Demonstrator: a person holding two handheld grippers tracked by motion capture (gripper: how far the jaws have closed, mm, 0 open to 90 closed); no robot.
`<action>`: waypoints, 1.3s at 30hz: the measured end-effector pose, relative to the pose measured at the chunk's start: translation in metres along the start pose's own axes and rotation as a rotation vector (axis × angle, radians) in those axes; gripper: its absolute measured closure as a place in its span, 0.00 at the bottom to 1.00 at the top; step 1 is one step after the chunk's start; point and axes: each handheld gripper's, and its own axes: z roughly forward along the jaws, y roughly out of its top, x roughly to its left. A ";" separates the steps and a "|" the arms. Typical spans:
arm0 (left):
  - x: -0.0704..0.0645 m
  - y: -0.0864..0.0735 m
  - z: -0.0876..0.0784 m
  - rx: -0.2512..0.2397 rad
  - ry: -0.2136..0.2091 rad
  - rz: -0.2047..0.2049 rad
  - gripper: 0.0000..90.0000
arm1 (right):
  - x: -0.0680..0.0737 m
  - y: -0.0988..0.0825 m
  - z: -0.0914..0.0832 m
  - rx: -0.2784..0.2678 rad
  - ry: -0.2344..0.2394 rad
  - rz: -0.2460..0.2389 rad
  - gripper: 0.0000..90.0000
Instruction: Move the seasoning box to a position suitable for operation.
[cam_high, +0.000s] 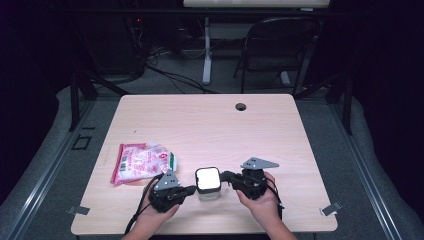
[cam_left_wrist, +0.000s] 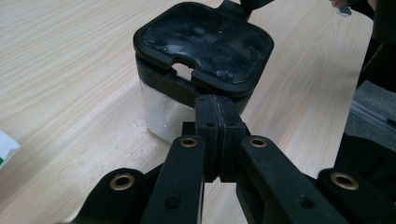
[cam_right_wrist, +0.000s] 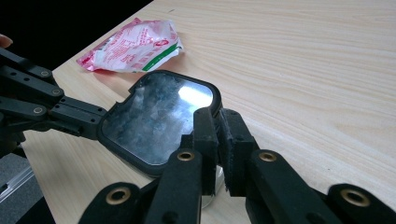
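A small clear plastic container with a black-rimmed, glossy flip lid (cam_high: 208, 181) stands upright near the table's front edge, at about six o'clock on the light wooden table (cam_high: 210, 125). White contents show through its clear wall in the left gripper view.

The left gripper (cam_high: 189, 190) comes in from the container's nine o'clock side. Its jaws are clenched together with nothing visibly between the pads, and their tips press against the dark collar just under the lid's notch (cam_left_wrist: 187, 70). That placement reads as bracing the body, or working at the lid's tab, so the container does not slide.

The right gripper (cam_high: 226, 176) meets the container from three o'clock. Its jaws are likewise drawn almost together at the lid's rim; in the right gripper view they seem to pinch the edge of the lid (cam_right_wrist: 159, 116), though whether the rim truly sits between the pads is hard to tell. With one tool on each side, the container is trapped between them, which suits prying the lid up.

A crumpled pink and white plastic packet with a green stripe (cam_high: 142, 162) lies flat at about ten o'clock from the container, well apart, likely waiting its turn.
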 end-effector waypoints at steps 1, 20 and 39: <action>0.000 0.000 0.000 -0.001 0.000 0.004 1.00 | 0.000 0.000 0.000 -0.002 0.000 0.002 0.96; -0.001 0.005 -0.001 -0.022 0.002 0.013 0.92 | 0.007 -0.004 0.001 -0.060 0.014 -0.139 0.58; -0.002 0.020 -0.001 -0.072 0.026 0.006 0.68 | 0.036 -0.011 -0.002 -0.081 0.032 -0.298 0.42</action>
